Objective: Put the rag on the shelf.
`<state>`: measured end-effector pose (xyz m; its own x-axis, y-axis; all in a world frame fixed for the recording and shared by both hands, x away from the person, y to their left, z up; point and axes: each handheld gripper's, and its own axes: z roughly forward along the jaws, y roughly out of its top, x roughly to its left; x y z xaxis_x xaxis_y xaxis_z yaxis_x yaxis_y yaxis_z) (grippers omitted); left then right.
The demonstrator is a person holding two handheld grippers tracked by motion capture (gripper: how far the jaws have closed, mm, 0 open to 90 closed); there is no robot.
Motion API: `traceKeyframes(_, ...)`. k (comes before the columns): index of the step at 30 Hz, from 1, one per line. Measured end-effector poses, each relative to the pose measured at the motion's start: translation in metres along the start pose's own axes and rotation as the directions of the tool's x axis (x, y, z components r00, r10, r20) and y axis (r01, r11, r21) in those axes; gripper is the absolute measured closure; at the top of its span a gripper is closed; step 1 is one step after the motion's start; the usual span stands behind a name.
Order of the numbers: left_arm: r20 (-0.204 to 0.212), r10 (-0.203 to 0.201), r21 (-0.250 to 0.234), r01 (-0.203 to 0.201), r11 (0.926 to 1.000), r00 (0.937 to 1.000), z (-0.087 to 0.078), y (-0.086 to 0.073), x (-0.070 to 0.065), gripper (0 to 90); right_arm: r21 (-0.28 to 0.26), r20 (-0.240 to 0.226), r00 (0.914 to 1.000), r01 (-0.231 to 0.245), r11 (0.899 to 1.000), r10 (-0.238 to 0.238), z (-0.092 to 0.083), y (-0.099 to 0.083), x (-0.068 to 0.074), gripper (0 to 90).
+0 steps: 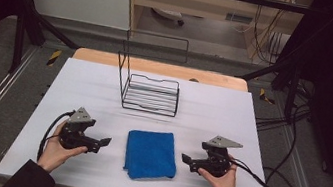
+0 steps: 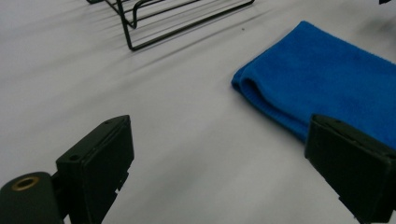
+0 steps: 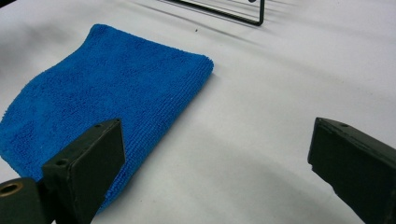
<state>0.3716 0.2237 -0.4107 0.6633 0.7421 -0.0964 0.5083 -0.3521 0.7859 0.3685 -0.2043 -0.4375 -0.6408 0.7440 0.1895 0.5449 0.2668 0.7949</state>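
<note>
High view: folded blue towel [image 1: 151, 154] lies between left gripper [image 1: 100, 142] and right gripper [image 1: 188, 160], both spread empty, near the table's [image 1: 232, 114] front edge.

Lab: framed rig [image 1: 25, 15], trailing cables [image 1: 293, 144]

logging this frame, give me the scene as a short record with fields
surface: white table
cloth: blue, folded, lying flat at front centre
rack: black wire, empty, behind the cloth
left gripper: open, left of the cloth, holding nothing
right gripper: open, right of the cloth, holding nothing
contact: neither gripper touches the cloth or rack
</note>
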Motion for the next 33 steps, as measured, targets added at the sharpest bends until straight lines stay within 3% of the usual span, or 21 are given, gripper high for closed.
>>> traceKeyframes(6,-0.006,0.002,0.001,-0.002,1.0000,1.0000,0.015,0.022,-0.013,10.5,-0.009,0.004,1.0000,0.009,1.000,-0.009,-0.001,-0.001,0.001,3.7)
traceKeyframes(14,-0.050,-0.002,0.036,0.004,0.9994,0.9987,0.040,0.042,-0.024,15.5,0.004,0.015,0.9997,0.017,1.000,-0.017,0.000,-0.002,0.001,3.6)
traceKeyframes(21,-0.077,-0.022,0.097,0.029,0.9949,0.9968,0.066,0.039,-0.025,21.9,0.010,0.017,0.9998,0.012,1.000,-0.012,0.001,-0.003,0.002,3.6)
traceKeyframes(25,-0.067,-0.036,0.131,0.045,0.9904,0.9971,0.078,0.033,-0.023,30.7,0.017,0.017,0.9998,0.009,1.000,-0.010,0.003,-0.003,0.002,3.7)
traceKeyframes(30,-0.037,-0.058,0.128,0.062,0.9898,0.9976,0.088,0.031,-0.026,45.6,0.015,0.011,0.9999,0.009,1.000,-0.009,0.003,-0.003,0.002,4.0)
traceKeyframes(33,-0.037,-0.046,0.145,0.050,0.9882,0.9983,0.094,0.030,-0.029,52.4,0.018,0.005,0.9999,0.013,1.000,-0.013,0.003,-0.004,0.002,4.2)
